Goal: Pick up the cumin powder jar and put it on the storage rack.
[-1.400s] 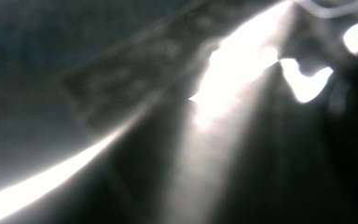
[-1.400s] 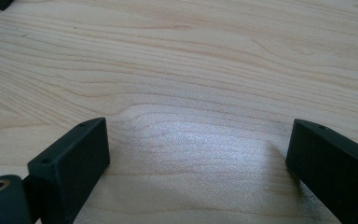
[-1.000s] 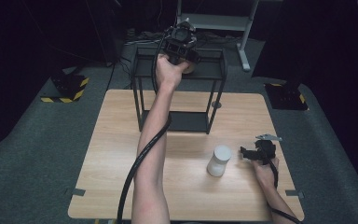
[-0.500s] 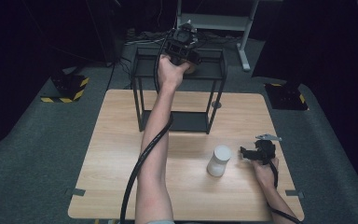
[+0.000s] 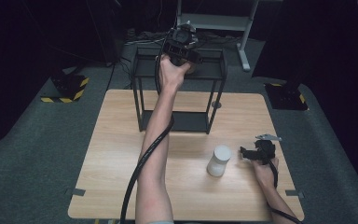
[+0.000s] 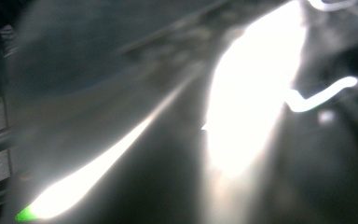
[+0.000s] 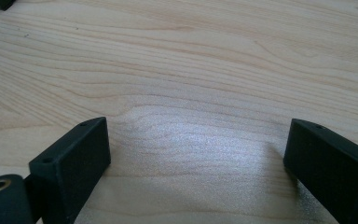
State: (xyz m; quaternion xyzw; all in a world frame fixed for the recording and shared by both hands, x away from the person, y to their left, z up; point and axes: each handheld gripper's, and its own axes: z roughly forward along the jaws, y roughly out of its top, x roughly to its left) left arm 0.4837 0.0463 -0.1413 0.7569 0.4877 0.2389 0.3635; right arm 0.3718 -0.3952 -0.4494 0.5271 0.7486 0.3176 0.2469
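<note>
**Table inventory, left to right**

Left gripper: raised over the top shelf of the black metal rack at the table's far edge; jaws have just been opening; its own view is blurred glare, so whether anything sits between them cannot be told.
White bottle: upright on the wooden table, just beside the right gripper.
Right gripper: low over the table, jaws spread apart, bare wood between them.
</note>
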